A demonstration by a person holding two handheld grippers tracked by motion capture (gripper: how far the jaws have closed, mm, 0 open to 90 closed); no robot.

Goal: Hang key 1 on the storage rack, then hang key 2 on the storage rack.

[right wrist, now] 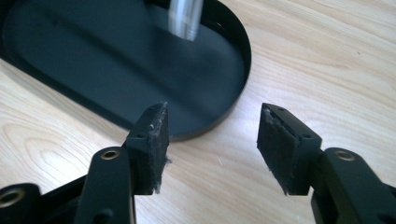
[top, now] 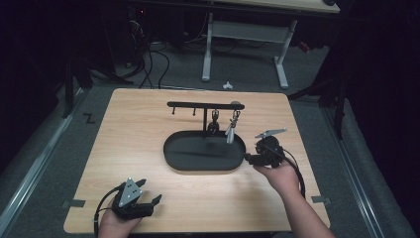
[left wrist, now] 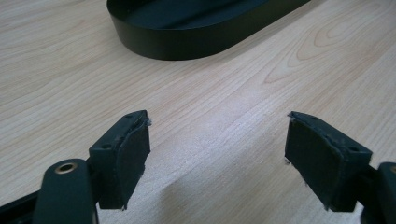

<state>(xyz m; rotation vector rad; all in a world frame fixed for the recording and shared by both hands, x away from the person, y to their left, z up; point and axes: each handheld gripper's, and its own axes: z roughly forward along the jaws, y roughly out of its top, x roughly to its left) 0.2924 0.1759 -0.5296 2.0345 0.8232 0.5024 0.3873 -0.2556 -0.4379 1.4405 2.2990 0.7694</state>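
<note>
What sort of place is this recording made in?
Probably a lab or workshop set up for recording: a small wooden table on grey carpet, a height-adjustable desk frame behind, loose cables on the floor, dark surroundings.

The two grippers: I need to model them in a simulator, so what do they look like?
Both are black. The left gripper carries a grey three-cornered plate on top, as does the right gripper; a black cable trails from each. Each has two flat rectangular pads with frayed edges, and brass-ringed screw holes behind. No sleeves show on the forearms.
</note>
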